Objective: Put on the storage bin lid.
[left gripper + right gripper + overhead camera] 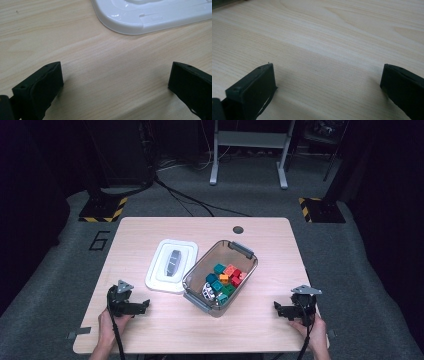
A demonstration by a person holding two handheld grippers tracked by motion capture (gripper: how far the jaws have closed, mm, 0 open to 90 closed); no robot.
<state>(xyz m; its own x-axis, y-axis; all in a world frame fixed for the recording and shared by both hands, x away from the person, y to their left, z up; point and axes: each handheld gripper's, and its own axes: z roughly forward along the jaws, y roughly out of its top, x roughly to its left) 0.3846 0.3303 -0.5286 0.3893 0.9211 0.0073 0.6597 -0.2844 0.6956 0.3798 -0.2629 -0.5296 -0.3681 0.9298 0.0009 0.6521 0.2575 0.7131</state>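
Your left gripper point(141, 306) rests low on the counter point(260, 320) near its front-left corner, jaws wide open, gripping nothing; the white lid point(171, 265) lies flat just ahead of it, its rounded corner point(130, 25) beyond the jaws. Your right gripper point(278, 309) sits near the front-right corner, jaws open over bare wood. Between the 2, touching the lid's right edge, stands the clear bin point(239, 251) holding coloured blocks point(224, 279).
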